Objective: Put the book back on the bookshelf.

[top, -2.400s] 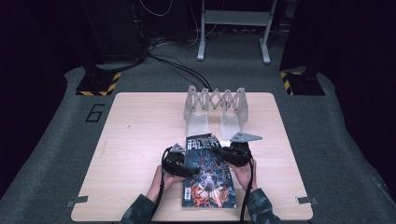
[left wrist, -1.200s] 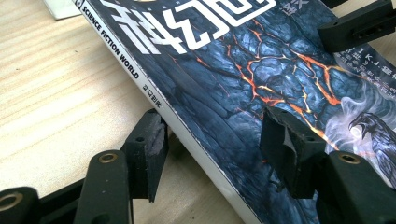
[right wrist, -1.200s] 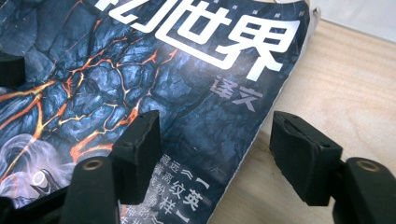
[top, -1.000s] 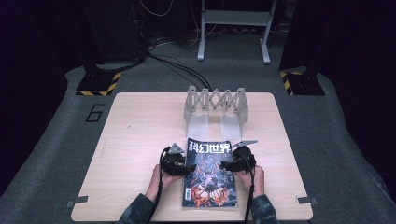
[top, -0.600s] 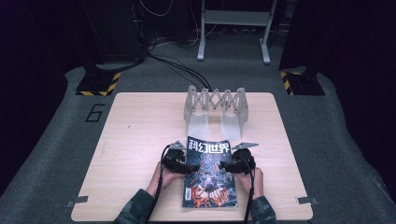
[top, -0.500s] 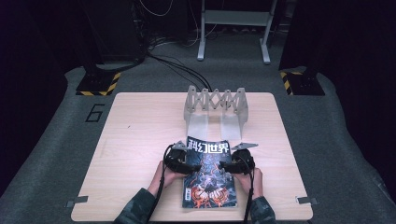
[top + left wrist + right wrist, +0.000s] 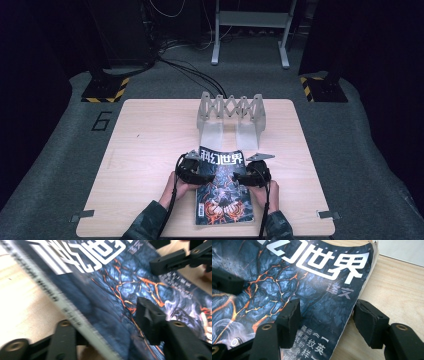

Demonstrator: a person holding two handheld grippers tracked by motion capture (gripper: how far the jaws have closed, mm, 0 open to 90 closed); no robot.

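Observation:
A magazine point(image 7: 222, 192) with a dark blue and orange cover and white title characters lies at the table's near edge. My left gripper point(image 7: 201, 175) is at its left edge and my right gripper point(image 7: 241, 178) at its right edge. In the left gripper view the left gripper point(image 7: 105, 317) is open. One jaw rests over the cover point(image 7: 112, 285) and the other lies beyond the spine. In the right gripper view the right gripper point(image 7: 328, 308) is open astride the cover's point(image 7: 312, 285) slightly curled right edge, with its outer jaw over bare wood.
A grey accordion file rack point(image 7: 231, 112) stands just beyond the magazine at mid-table. The light wooden table point(image 7: 150, 140) is bare to the left and right. Cables, stands and black-and-yellow floor plates lie on the carpet beyond the far edge.
The magazine has turned from slightly skewed to square with the table. The right gripper has come down from its upper right corner to its right edge. The left gripper has barely moved.

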